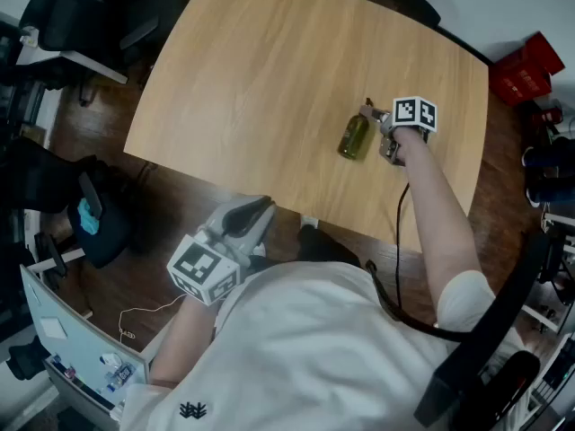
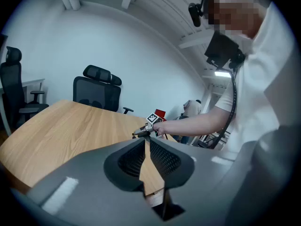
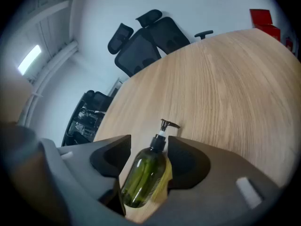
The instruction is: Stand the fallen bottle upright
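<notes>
A green pump bottle (image 1: 354, 136) lies on its side on the wooden table (image 1: 260, 79), pump end toward the far edge. My right gripper (image 1: 386, 142) reaches it from the right side of the table. In the right gripper view the bottle (image 3: 143, 175) lies between the two jaws, base toward the camera and pump (image 3: 165, 126) pointing away. Wood shows between it and the left jaw, so the right gripper (image 3: 149, 144) is open. My left gripper (image 1: 255, 214) hangs shut and empty off the table's near edge. It shows shut (image 2: 145, 142) in its own view too.
Black office chairs (image 1: 67, 21) stand off the table's far left corner. A red box (image 1: 526, 72) sits on the floor at the right. A black cable (image 1: 398, 241) runs along my right arm. The table's near edge (image 1: 296, 206) lies just beyond the left gripper.
</notes>
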